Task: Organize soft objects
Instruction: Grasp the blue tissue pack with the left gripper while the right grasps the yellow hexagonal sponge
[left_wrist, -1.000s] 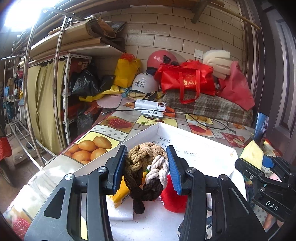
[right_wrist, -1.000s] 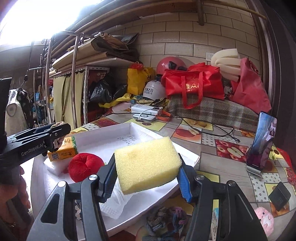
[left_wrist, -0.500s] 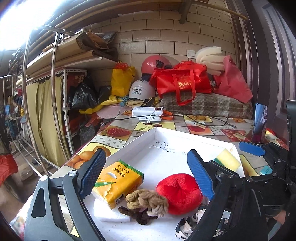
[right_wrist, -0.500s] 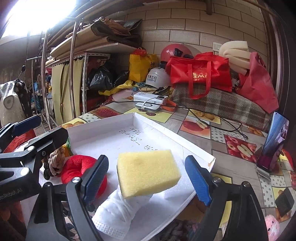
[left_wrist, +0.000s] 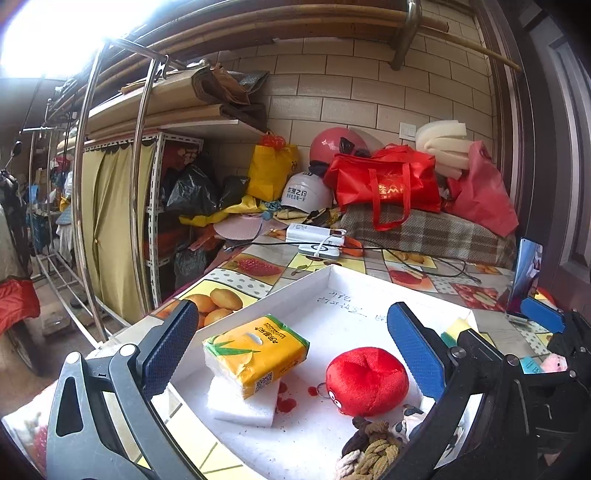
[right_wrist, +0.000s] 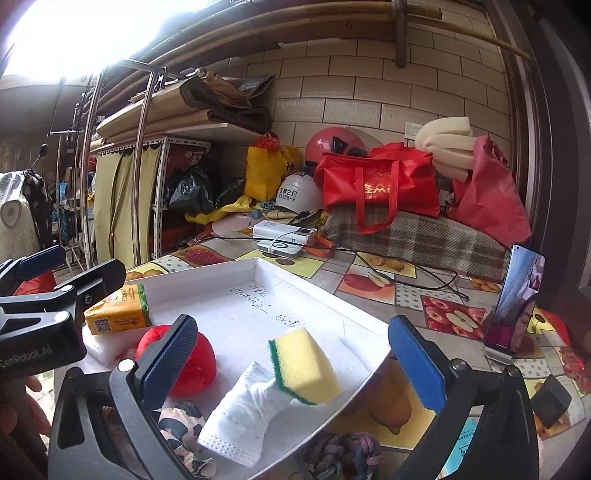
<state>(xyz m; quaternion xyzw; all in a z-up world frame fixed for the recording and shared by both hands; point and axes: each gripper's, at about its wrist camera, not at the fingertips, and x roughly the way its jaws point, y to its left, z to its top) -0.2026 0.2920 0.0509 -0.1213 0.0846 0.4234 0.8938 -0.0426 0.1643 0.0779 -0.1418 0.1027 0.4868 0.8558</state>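
A white tray (left_wrist: 258, 295) holds a yellow tissue pack (left_wrist: 255, 350) lying on a white foam block (left_wrist: 240, 404). Beside them sit a red plush (left_wrist: 367, 380) and, at the near edge, a brown braided rope knot (left_wrist: 373, 450). My left gripper (left_wrist: 290, 325) hovers over them, its jaws opening wide and touching nothing. In the right wrist view a yellow sponge (right_wrist: 303, 365) rests on a folded white cloth (right_wrist: 243, 410) in the tray, next to a spotted cloth (right_wrist: 181, 424). My right gripper (right_wrist: 293, 332) straddles the sponge with its jaws opening, pads clear of it.
A phone on a stand (right_wrist: 517, 306) is at the right on the fruit-patterned table. A power bank with cable (left_wrist: 314, 236) lies behind the tray, before a red bag (left_wrist: 384, 184) and helmets. A multicoloured rope toy (right_wrist: 340, 450) lies outside the tray's near rim.
The left gripper let go of the braided rope, which dropped into the tray. The right gripper released the sponge onto the white cloth. Both pairs of jaws spread wide.
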